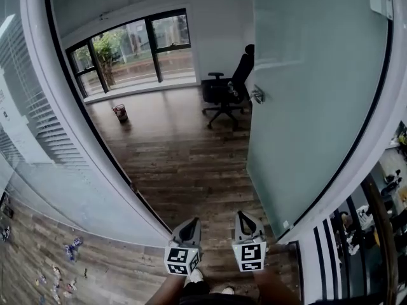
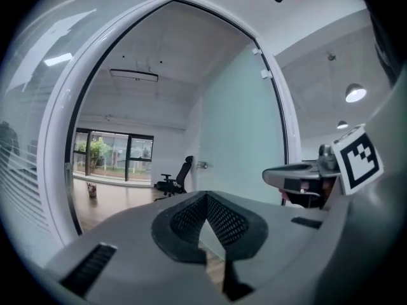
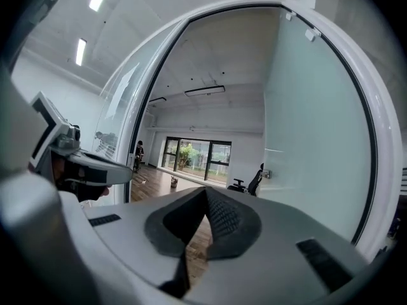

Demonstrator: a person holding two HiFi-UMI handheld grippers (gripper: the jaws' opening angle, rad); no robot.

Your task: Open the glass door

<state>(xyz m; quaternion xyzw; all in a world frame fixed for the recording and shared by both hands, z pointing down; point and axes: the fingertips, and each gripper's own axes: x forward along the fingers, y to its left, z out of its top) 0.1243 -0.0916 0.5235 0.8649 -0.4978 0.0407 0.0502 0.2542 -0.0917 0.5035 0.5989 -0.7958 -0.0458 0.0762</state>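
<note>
**A:** How did your grippers stand?

**B:** My left gripper [image 1: 189, 225] and my right gripper [image 1: 243, 218] were both pressed together with nothing between the jaws. They sat side by side, low in front of me, and pointed level through the doorway over the wooden floor [image 1: 184, 164].

**A:** Where was the glass door from there?

**B:** The glass door [image 1: 311, 94] lay ahead and to my right. It stood upright, swung into the room, and its face ran away from me along the right side of the opening. Its handle [image 1: 257, 95] was on the far free edge, well apart from both grippers, with an office chair [image 1: 227, 88] just beyond it. The door frame [image 1: 35, 107] curved past on my left.

**A:** Which hand was nearer?

**B:** The right one. The door's bottom corner was near it, while the left gripper faced the open gap. I judged the door open enough already, so any further push would have fallen to the right gripper, against the door's near face
</note>
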